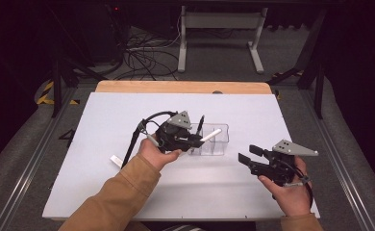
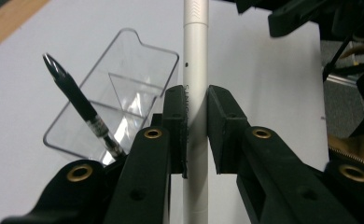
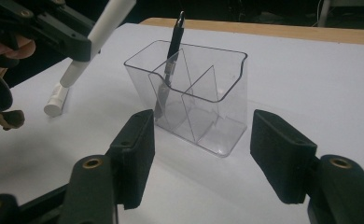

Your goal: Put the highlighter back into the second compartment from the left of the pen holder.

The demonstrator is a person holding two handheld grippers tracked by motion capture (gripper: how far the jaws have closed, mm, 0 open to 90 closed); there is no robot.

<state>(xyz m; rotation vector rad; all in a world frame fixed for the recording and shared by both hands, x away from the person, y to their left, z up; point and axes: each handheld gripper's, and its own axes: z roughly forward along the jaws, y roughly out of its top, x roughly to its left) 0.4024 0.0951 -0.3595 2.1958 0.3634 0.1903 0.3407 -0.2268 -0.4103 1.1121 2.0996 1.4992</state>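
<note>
A clear plastic holder [image 1: 214, 140] with dividers stands mid-table, and a black pen [image 1: 200, 124] leans upright in its left compartment. My left gripper [image 1: 196, 139] is shut on a white pen [image 1: 210, 134], which it holds tilted over the holder's left end. In the left gripper view the white pen [image 2: 196, 70] runs up between the jaws of the left gripper [image 2: 197, 126], with the holder [image 2: 124, 79] and black pen [image 2: 75, 95] to the left. My right gripper [image 1: 248, 155] is open to the holder's right, with nothing between its jaws. The right gripper [image 3: 201, 144] faces the holder [image 3: 213, 88].
A short white piece [image 1: 114, 159], like a cap, lies on the white board [image 1: 128, 192] left of the left hand and shows as the cap [image 3: 56, 103] in the right gripper view. A wooden table edge [image 1: 176, 86] lies behind. Cables and a stand are on the floor beyond.
</note>
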